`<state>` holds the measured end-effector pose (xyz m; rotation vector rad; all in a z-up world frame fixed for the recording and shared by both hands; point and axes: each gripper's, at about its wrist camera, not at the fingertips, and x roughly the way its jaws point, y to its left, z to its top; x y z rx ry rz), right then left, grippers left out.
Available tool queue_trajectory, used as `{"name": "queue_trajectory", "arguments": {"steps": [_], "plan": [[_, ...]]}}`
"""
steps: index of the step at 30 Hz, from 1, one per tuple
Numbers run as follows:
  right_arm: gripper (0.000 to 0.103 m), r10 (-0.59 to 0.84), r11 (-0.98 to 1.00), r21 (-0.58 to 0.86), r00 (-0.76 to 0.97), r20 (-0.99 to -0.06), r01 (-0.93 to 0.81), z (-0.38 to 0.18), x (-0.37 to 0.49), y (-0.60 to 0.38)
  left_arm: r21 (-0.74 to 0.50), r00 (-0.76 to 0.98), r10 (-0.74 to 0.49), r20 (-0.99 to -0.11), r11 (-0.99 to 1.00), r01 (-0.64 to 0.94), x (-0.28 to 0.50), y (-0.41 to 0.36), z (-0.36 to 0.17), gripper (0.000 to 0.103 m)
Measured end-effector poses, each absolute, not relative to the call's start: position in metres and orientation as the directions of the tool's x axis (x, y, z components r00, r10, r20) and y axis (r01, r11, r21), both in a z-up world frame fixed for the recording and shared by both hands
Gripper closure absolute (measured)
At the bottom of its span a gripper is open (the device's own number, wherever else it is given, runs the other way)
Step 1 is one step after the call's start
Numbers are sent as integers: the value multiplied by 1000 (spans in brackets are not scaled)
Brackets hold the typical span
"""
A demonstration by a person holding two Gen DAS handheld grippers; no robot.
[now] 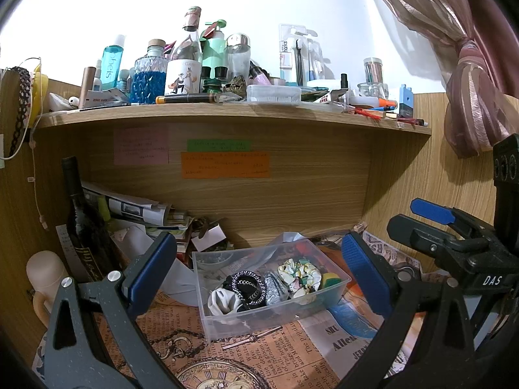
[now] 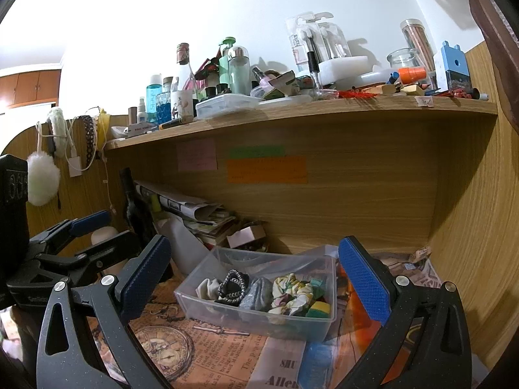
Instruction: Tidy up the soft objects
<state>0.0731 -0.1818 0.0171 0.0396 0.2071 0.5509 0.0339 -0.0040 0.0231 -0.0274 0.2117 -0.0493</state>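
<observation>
A clear plastic box (image 1: 227, 319) (image 2: 211, 311) stands on the newspaper-covered desk under the shelf. It holds several scrunchies: a white one (image 1: 222, 301), a black chain-patterned one (image 1: 246, 287) (image 2: 231, 288), a silver glitter one (image 1: 275, 288) (image 2: 256, 295), a floral one (image 1: 300, 274) (image 2: 292, 291), and a yellow-green piece (image 1: 331, 279) (image 2: 319, 308). My left gripper (image 1: 259, 278) is open and empty, hovering in front of the box. My right gripper (image 2: 256, 278) is open and empty too; it also shows at the right of the left wrist view (image 1: 454, 243).
A dark wine bottle (image 1: 81, 220) and stacked papers (image 1: 142, 210) crowd the back left. A cluttered wooden shelf (image 1: 227, 111) with bottles hangs overhead. A small metal key (image 1: 249, 340) lies on the newspaper. A curtain (image 1: 470, 81) hangs at right.
</observation>
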Motion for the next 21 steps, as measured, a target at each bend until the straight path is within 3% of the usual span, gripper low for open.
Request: {"name": "queue_trajectory", "arguments": {"steps": [21], "plan": [[0, 524, 851, 93, 831, -187, -516, 15, 73, -181, -44, 973, -78, -217, 997, 70, 37, -4, 21, 0]]}}
